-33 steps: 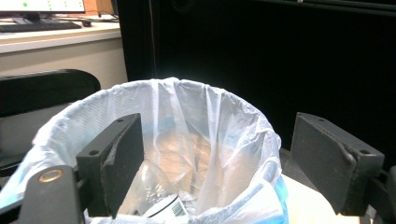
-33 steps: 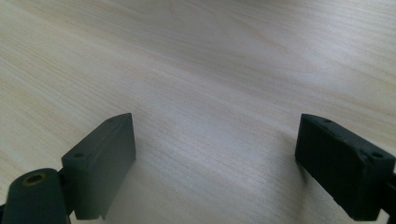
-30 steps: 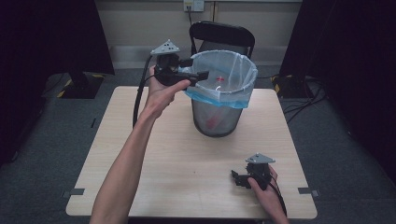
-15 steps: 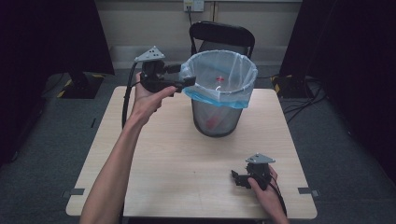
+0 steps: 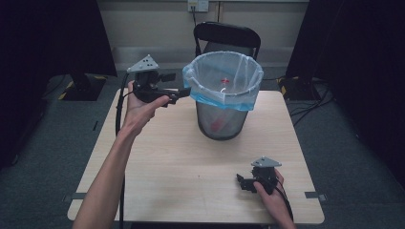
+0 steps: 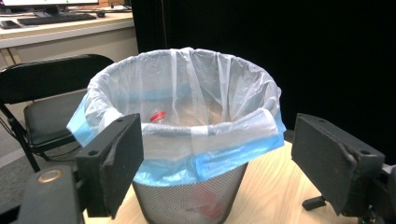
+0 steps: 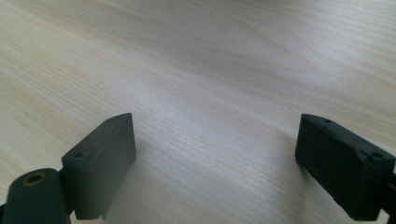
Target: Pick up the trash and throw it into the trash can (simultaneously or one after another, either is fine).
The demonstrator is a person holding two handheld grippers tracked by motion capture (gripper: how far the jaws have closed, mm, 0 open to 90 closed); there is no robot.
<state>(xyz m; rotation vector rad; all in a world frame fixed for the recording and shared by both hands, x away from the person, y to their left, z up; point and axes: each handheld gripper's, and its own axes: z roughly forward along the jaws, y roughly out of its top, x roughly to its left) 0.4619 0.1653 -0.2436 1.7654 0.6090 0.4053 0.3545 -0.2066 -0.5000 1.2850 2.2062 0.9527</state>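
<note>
A wire-mesh waste bin lined with a clear and blue plastic bag stands at the back middle of the wooden table. Something red lies inside it. My left gripper is held in the air just left of the bin's rim, open and empty, pointing at the bin. My right gripper rests low at the table's front right, open, with only bare wood between its jaws.
A black folding chair stands behind the table. The left gripper's cable hangs down beside the forearm. Dark curtains close off both sides, and cables lie on the floor at the right.
My left gripper has pulled back from over the bin's rim to the left and sunk a little. The right gripper has stayed in place.
</note>
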